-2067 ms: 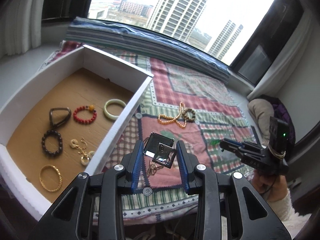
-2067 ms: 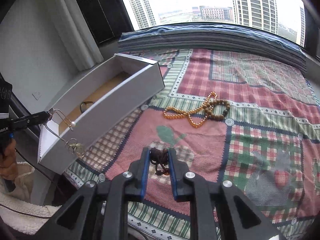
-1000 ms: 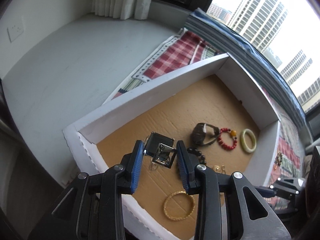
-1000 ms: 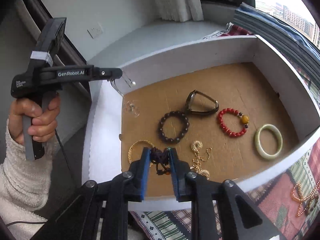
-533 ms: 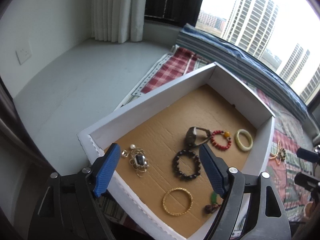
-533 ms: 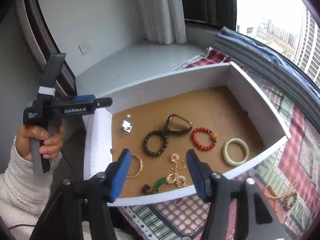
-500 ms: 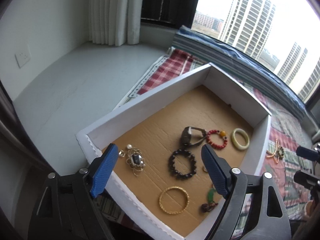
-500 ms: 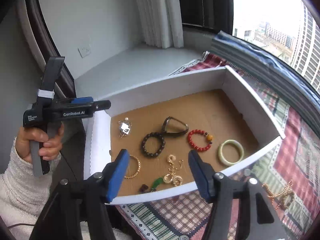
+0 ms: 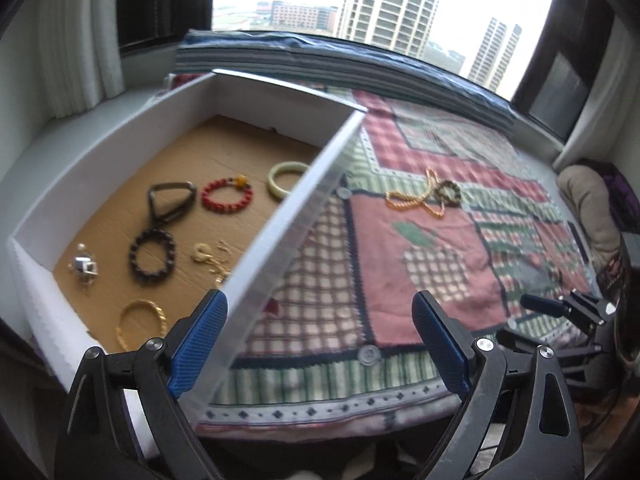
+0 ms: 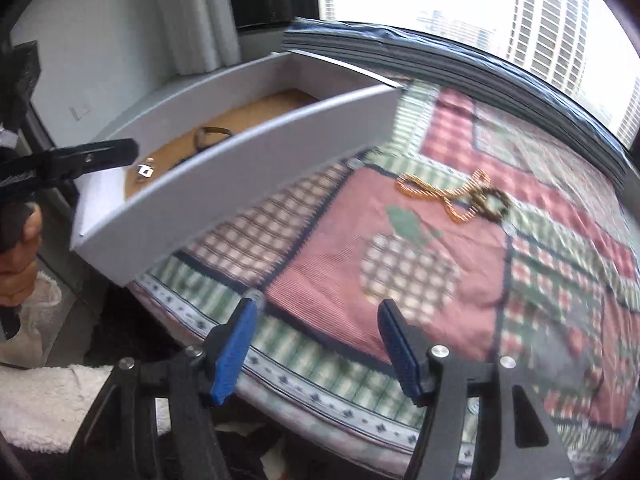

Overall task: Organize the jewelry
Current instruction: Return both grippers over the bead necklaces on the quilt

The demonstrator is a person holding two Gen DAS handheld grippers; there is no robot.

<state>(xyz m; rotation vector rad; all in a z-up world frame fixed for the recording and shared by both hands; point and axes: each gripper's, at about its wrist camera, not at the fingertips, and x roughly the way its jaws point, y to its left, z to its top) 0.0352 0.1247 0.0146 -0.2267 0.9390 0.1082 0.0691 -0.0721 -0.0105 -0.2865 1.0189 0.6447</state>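
Note:
A white box point(image 9: 288, 216) with a cardboard floor holds several pieces: a silver brooch point(image 9: 83, 267), a dark bead bracelet point(image 9: 152, 256), a red bead bracelet point(image 9: 227, 197), a jade bangle point(image 9: 286, 174), a gold bangle point(image 9: 141, 322) and gold earrings point(image 9: 210, 258). A gold bead necklace tangled with a dark bead bracelet point(image 9: 426, 196) lies on the patchwork cloth point(image 9: 400, 264); it also shows in the right wrist view point(image 10: 460, 196). My left gripper point(image 9: 320, 344) is open and empty at the box's near corner. My right gripper point(image 10: 316, 344) is open and empty above the cloth's front edge.
The box point(image 10: 240, 184) stands at the cloth's left end beside a white sill. Folded grey-blue fabric point(image 9: 344, 64) runs along the window behind. A beige cushion point(image 9: 588, 200) lies at the far right. The other gripper point(image 9: 568, 312) shows at the right edge.
Both grippers have drawn back from over the box and swung right toward the cloth. They stay open; the brooch and the dark pendant remain in the box.

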